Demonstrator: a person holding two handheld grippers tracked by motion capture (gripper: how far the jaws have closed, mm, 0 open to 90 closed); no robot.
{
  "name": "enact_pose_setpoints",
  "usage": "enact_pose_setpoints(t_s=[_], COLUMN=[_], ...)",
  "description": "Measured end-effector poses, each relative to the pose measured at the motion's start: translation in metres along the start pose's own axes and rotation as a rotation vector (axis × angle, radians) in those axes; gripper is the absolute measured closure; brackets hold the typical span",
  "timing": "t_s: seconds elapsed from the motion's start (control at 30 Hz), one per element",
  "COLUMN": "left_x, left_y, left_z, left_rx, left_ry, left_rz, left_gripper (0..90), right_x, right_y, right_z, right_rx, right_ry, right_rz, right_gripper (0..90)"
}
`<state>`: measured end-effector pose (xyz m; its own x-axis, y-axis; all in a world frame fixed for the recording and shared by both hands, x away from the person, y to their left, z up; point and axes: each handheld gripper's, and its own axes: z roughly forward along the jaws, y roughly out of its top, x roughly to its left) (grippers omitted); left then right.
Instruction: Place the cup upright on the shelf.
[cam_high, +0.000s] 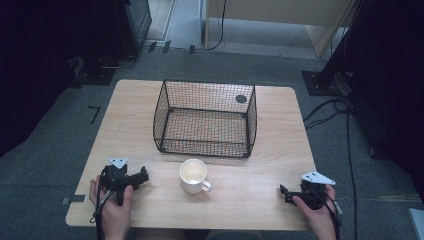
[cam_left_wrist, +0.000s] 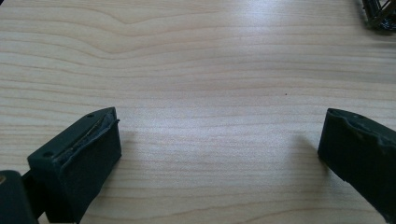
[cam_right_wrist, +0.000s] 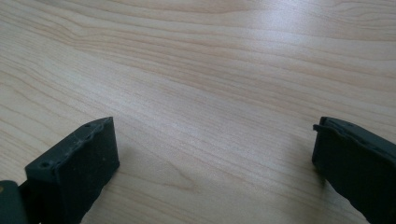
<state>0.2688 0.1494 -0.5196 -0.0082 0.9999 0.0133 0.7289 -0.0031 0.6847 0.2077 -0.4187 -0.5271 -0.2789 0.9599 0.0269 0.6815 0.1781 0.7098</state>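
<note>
My left gripper (cam_high: 134, 178) sits low at the near-left of the wooden table (cam_high: 265, 185), jaws spread wide over bare wood with nothing between them; my right gripper (cam_high: 284, 192) is at the near-right, jaws likewise wide apart and empty. The white mug (cam_high: 193, 175) stands upright between the two, nearer the left one, handle toward the near-right. It sits just in front of the black wire basket (cam_high: 205, 119), not touching it.
</note>
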Motion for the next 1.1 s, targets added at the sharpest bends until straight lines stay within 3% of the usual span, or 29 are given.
enact_pose_setpoints(t_s=[0.2, 0.37, 1.1], left_x=[0.0, 0.0, 0.0], left_y=[0.0, 0.0, 0.0], left_z=[0.0, 0.0, 0.0], left_rx=[0.0, 0.0, 0.0], left_ry=[0.0, 0.0, 0.0], left_rz=[0.0, 0.0, 0.0], left_gripper=[0.0, 0.0, 0.0], right_x=[0.001, 0.004, 0.038], right_y=[0.0, 0.006, 0.04], right_z=[0.0, -0.004, -0.023], right_rx=[-0.002, -0.011, -0.071], right_ry=[-0.026, -0.001, 0.045], right_rz=[0.032, 0.052, -0.009], right_gripper=[0.0, 0.0, 4.7])
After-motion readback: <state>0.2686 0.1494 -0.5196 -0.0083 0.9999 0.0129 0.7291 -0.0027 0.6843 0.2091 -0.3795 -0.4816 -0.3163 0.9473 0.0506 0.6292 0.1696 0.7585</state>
